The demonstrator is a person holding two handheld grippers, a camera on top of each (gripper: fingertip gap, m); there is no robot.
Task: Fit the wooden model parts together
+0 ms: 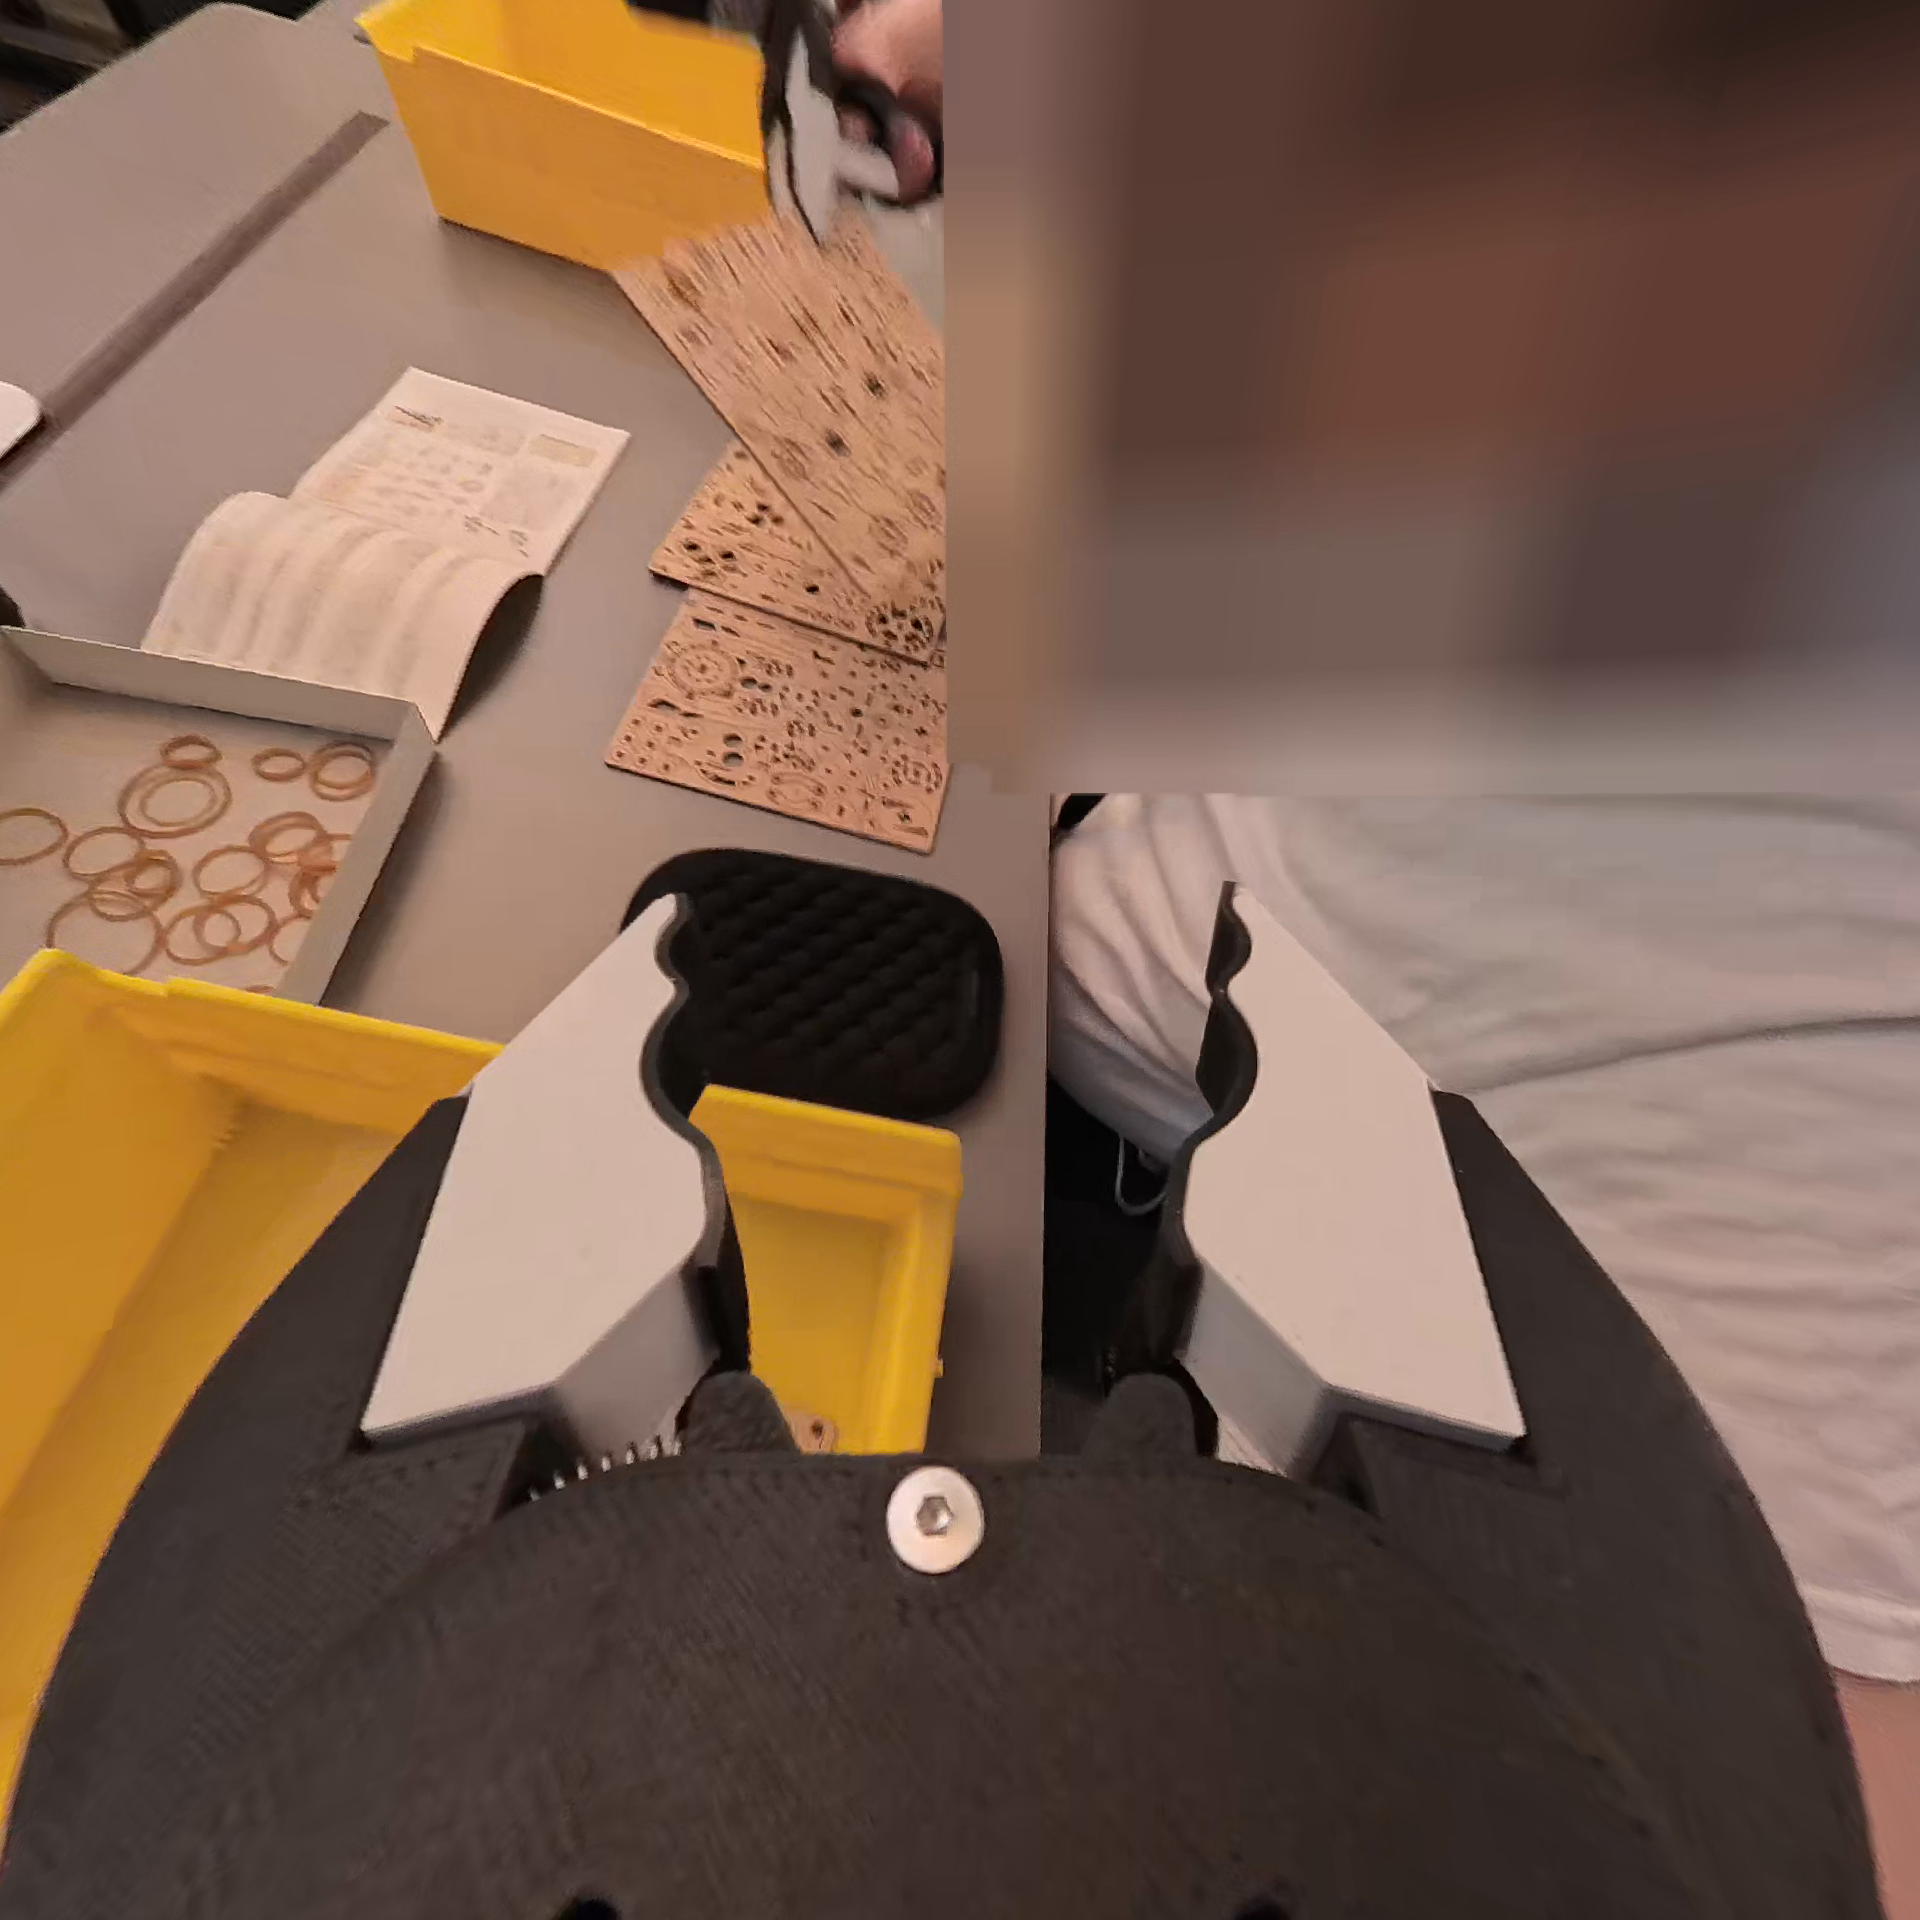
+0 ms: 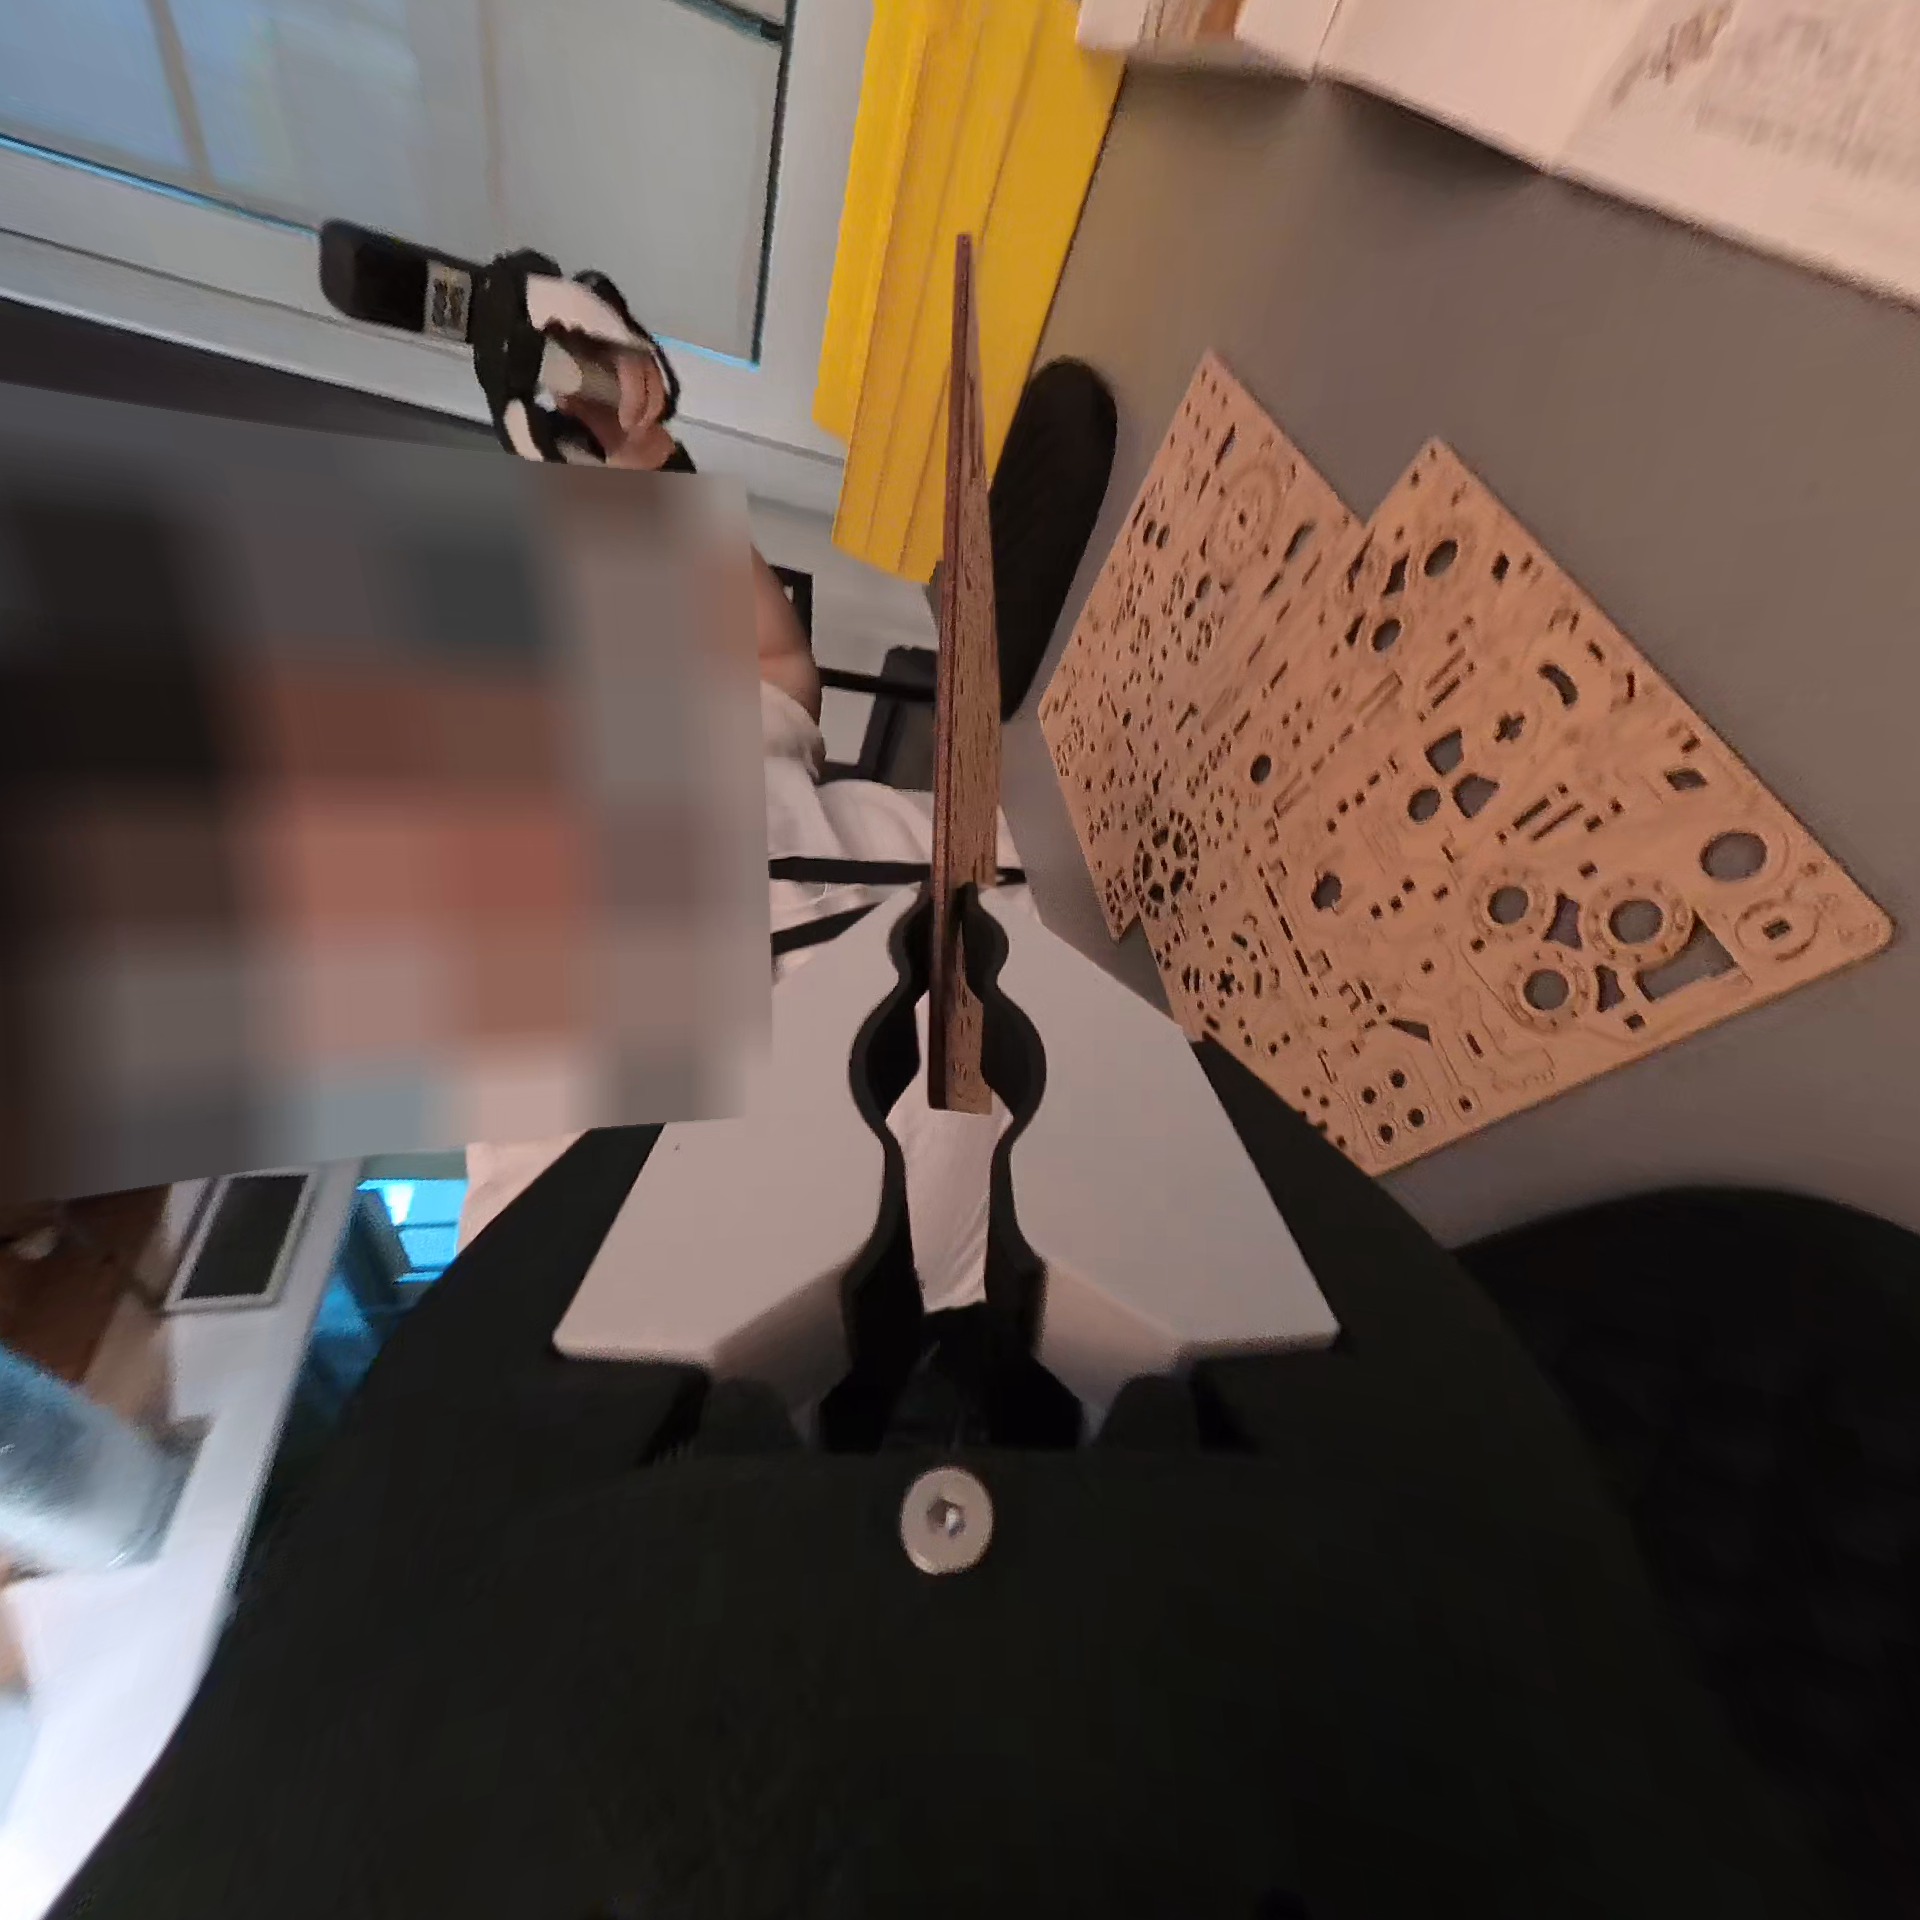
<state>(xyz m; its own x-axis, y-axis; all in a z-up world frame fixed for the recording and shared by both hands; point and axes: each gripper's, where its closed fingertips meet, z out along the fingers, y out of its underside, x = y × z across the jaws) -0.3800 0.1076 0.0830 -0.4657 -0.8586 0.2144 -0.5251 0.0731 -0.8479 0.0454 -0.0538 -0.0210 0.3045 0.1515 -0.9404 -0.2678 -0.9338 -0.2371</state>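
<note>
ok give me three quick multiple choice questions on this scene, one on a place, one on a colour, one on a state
1. Where do the rubber bands lie?
A. in a white cardboard tray
B. in a yellow bin
C. on the black mat

2. What colour is the bin at the far end of the table?
A. blue
B. yellow
C. red

3. What is the right gripper doing?
A. open, empty
B. shut on a wooden sheet
C. shut on the booklet

Answers: 1 A, the bands sit inside the white tray. 2 B, its walls are yellow. 3 B, a wooden sheet stands edge-on between its fingers.
</note>
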